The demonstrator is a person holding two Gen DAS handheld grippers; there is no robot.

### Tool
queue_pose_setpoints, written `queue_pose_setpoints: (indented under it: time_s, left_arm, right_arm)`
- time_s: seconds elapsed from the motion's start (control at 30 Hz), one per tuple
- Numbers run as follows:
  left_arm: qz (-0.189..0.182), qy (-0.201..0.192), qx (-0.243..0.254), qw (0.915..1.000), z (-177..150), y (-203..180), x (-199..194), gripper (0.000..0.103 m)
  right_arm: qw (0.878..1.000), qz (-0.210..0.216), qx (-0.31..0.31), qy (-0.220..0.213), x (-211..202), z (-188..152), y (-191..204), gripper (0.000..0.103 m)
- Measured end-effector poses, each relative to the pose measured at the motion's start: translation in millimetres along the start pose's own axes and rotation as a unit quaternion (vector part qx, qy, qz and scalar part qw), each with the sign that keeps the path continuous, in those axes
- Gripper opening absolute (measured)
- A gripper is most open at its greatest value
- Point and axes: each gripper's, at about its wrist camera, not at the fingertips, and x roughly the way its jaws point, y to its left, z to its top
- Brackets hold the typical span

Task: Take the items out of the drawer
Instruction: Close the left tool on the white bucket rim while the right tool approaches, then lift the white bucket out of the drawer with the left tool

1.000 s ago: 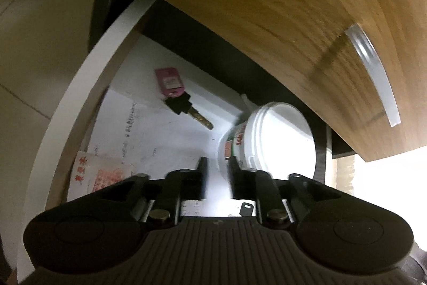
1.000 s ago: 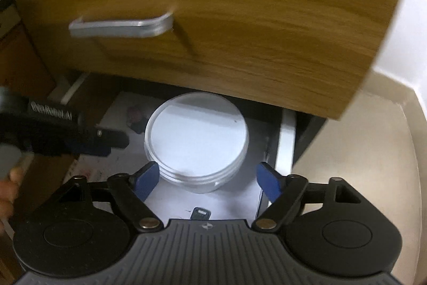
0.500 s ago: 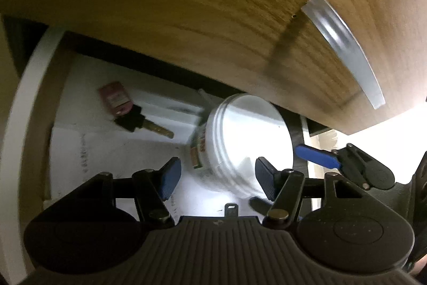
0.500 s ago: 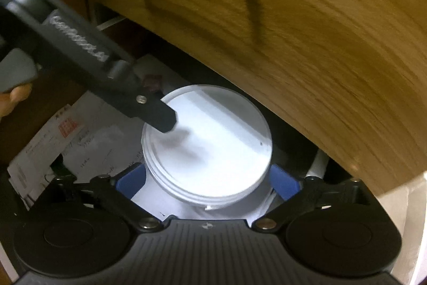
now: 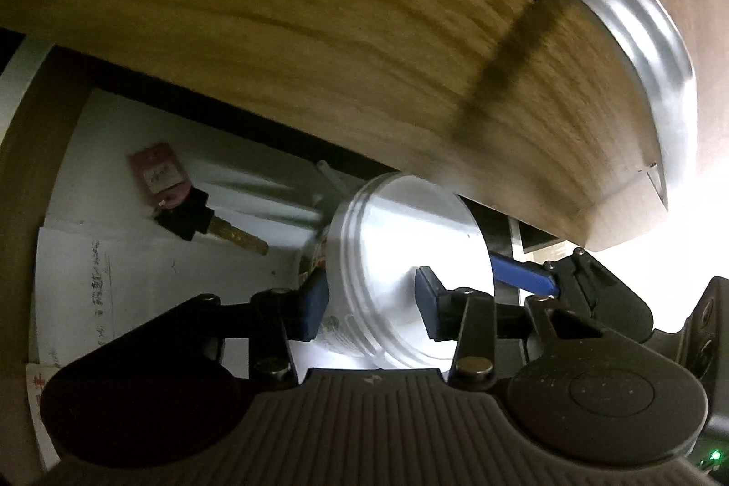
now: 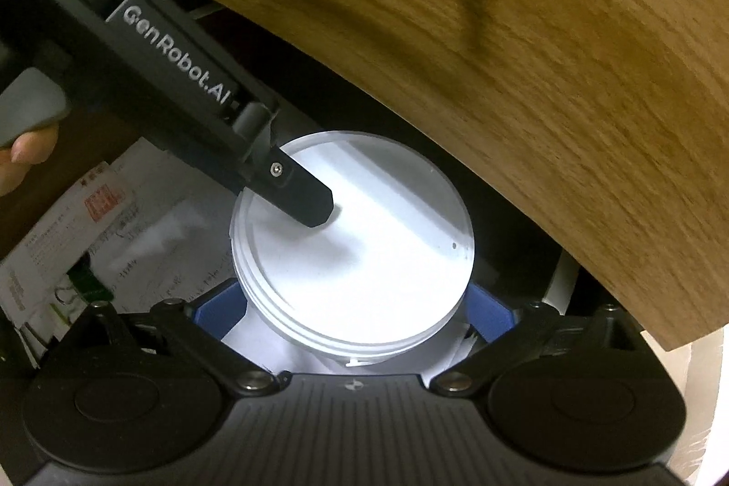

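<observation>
Inside the open drawer [image 5: 68,149], a white lidded tub [image 6: 351,240] stands on papers [image 6: 91,231], with a key on a pink tag [image 5: 182,190] lying beside it. Left gripper [image 5: 371,294], its jaws just closing, straddles the tub's rim; whether it pinches is unclear. Right gripper [image 6: 353,310], just spreading wide, flanks the tub.

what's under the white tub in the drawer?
Papers line the drawer floor and run beneath the white tub; a white sheet shows at its base. Anything else directly beneath it is covered by the tub. Its lid is on, contents unseen.
</observation>
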Motion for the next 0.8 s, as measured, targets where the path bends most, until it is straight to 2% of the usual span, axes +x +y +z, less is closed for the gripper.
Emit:
queue_pose_setpoints:
  time_s: [0.13,0.27,0.57,0.8]
  left_arm:
    - [0.011,-0.005,0.009,0.9999,-2.4,-1.4,-6.7,0.043]
    - [0.020,-0.001,-0.004,0.9998,-10.4,2.7,-19.0,0.043]
    - [0.041,0.018,-0.017,0.9988,-42.3,17.5,-56.3,0.043]
    - [0.047,0.009,-0.015,0.9988,-47.9,16.8,-54.7,0.046]
  right_arm:
    - [1.000,0.011,0.002,-0.001,-4.9,3.8,7.3,0.101]
    - [1.000,0.026,-0.007,0.003,-12.4,1.3,24.4,0.101]
    - [0.998,0.045,-0.035,0.006,-28.8,-12.6,60.7,0.101]
    - [0.996,0.080,-0.041,0.010,-17.4,-13.4,52.7,0.102]
